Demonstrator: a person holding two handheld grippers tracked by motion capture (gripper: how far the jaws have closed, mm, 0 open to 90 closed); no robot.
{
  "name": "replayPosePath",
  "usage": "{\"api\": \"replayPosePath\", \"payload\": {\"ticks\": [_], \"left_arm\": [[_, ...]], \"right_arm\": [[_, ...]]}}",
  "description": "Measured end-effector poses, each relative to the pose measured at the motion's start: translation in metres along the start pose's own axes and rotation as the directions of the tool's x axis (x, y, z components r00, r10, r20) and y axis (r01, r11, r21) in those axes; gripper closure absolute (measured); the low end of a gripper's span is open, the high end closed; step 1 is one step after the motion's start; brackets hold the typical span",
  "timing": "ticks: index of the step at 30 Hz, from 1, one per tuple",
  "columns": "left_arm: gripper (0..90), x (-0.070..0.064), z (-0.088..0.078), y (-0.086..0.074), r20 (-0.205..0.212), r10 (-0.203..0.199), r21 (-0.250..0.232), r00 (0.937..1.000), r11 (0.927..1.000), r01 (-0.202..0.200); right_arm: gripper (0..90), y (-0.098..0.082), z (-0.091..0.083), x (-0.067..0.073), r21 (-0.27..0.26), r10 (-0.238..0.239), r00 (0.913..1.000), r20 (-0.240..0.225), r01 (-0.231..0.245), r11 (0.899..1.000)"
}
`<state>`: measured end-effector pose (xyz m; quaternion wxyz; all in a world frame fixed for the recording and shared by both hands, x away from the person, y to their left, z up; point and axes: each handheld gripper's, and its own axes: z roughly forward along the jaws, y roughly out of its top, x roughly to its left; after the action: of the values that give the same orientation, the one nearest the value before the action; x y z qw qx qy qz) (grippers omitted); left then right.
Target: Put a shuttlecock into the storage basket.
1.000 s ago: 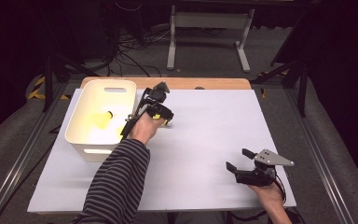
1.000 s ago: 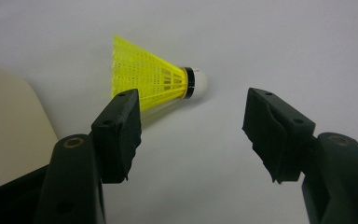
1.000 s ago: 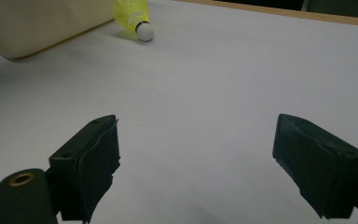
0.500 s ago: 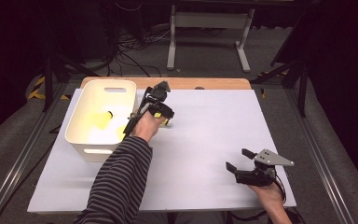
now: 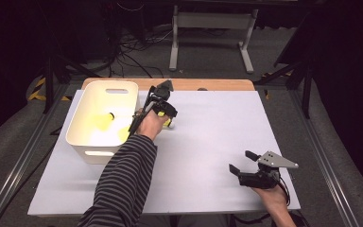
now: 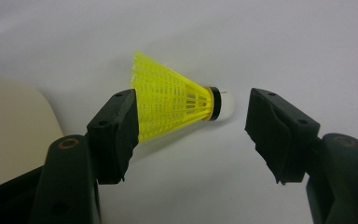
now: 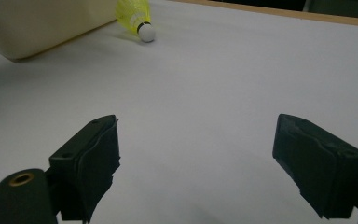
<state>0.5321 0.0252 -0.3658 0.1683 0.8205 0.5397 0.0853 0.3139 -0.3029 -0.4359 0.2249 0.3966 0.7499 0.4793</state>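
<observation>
While the jaws of the left gripper [image 6: 189, 135] stand apart around the yellow shuttlecock [image 6: 177, 105] (one pad seems to touch its skirt, no squeeze), it lies on the white surface [image 5: 208, 142] just beside the white bin [image 5: 101, 120]. Other shuttlecocks [image 5: 99, 123] lie inside already, so this one remains to move. The right gripper [image 5: 241, 163] rests released, well apart.
</observation>
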Motion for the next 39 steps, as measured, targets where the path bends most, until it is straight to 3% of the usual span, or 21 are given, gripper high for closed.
{"api": "replayPosePath", "payload": {"ticks": [17, 28, 39], "left_arm": [[34.8, 0.004, 0.011, 0.004, -0.030, -0.014, 0.020, 0.9995, 0.9997, 0.015], [36.4, 0.005, 0.014, 0.004, -0.013, -0.022, 0.038, 0.9997, 0.9990, 0.023], [45.7, 0.004, 0.013, 0.002, 0.009, -0.024, 0.065, 0.9997, 0.9976, 0.024]], "right_arm": [[14.8, 0.000, 0.000, 0.000, 0.003, 0.002, 1.0000, -0.002, -0.002, 1.000], [14.8, 0.000, 0.001, 0.001, 0.004, -0.002, 1.0000, -0.002, 0.002, 1.000], [14.8, 0.000, 0.001, 0.001, 0.008, -0.005, 1.0000, -0.001, 0.005, 1.000]]}}
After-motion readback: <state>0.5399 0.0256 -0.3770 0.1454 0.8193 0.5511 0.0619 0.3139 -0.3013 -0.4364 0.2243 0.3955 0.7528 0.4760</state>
